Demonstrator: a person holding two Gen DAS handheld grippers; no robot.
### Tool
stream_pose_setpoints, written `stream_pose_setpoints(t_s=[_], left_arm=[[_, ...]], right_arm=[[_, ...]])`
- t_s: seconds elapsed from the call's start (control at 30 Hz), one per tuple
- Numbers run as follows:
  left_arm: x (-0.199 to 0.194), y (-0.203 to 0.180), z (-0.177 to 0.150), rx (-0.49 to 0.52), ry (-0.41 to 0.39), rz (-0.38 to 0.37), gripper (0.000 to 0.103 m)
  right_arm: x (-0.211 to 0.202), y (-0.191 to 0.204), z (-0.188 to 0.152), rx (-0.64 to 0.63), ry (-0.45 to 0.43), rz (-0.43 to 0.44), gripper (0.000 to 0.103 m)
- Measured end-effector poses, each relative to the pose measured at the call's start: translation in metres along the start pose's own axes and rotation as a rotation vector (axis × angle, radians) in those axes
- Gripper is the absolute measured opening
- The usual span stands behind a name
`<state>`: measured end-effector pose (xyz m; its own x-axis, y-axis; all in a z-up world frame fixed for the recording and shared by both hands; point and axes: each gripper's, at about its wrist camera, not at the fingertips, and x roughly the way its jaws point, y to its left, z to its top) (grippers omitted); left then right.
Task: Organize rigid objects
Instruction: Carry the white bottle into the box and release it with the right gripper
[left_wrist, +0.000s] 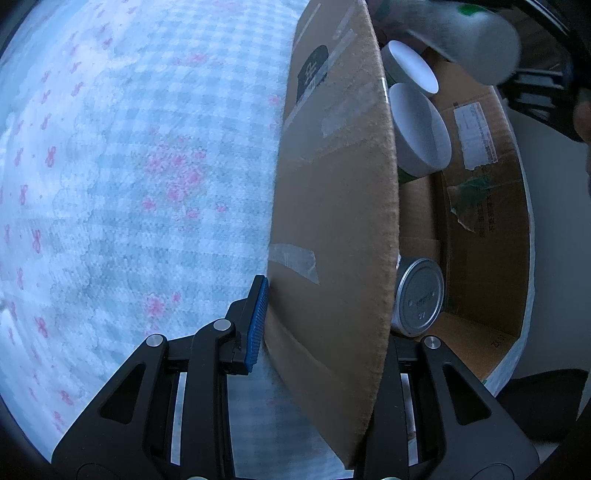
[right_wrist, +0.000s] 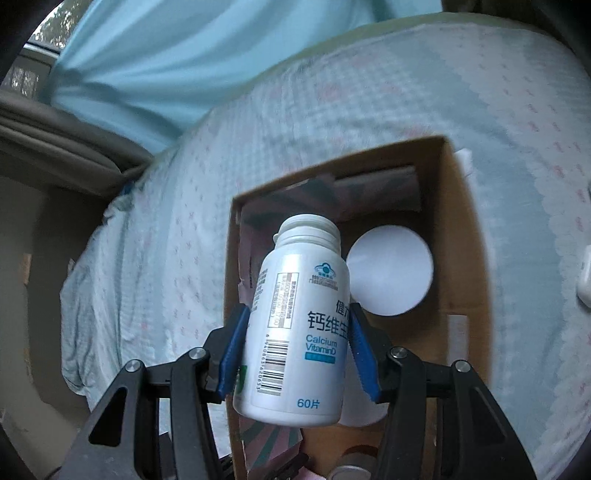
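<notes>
My right gripper (right_wrist: 297, 325) is shut on a white Calcium Vitamin D bottle (right_wrist: 295, 325), held above the open cardboard box (right_wrist: 458, 236). A white round lid (right_wrist: 389, 269) shows inside the box below it. In the left wrist view my left gripper (left_wrist: 325, 314) is shut on the box's near wall (left_wrist: 332, 184), one blue pad (left_wrist: 257, 321) outside; the other finger is hidden behind the wall. Inside the box lie two white-lidded jars (left_wrist: 421, 129) and a silver tin (left_wrist: 419, 297). The bottle shows blurred at the top right (left_wrist: 476, 37).
The box sits on a bed with a pale blue checked, pink-flowered cover (left_wrist: 129, 184). A light blue curtain (right_wrist: 184, 55) hangs behind the bed. A small white object (right_wrist: 585, 280) lies on the bed at the right.
</notes>
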<state>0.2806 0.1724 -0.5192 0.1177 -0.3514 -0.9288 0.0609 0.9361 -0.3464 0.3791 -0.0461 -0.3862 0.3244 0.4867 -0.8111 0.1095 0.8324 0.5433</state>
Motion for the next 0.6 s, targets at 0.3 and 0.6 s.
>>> stream_pose_setpoints(t_s=[0.3, 0.6], left_arm=[[0.002, 0.002, 0.002, -0.002, 0.006, -0.001, 0.024], [0.001, 0.001, 0.004, 0.003, 0.006, 0.002, 0.024]], right_arm=[[0.018, 0.008, 0.003, -0.013, 0.039, -0.122, 0.103], [0.005, 0.007, -0.003, -0.100, -0.009, -0.160, 0.103]])
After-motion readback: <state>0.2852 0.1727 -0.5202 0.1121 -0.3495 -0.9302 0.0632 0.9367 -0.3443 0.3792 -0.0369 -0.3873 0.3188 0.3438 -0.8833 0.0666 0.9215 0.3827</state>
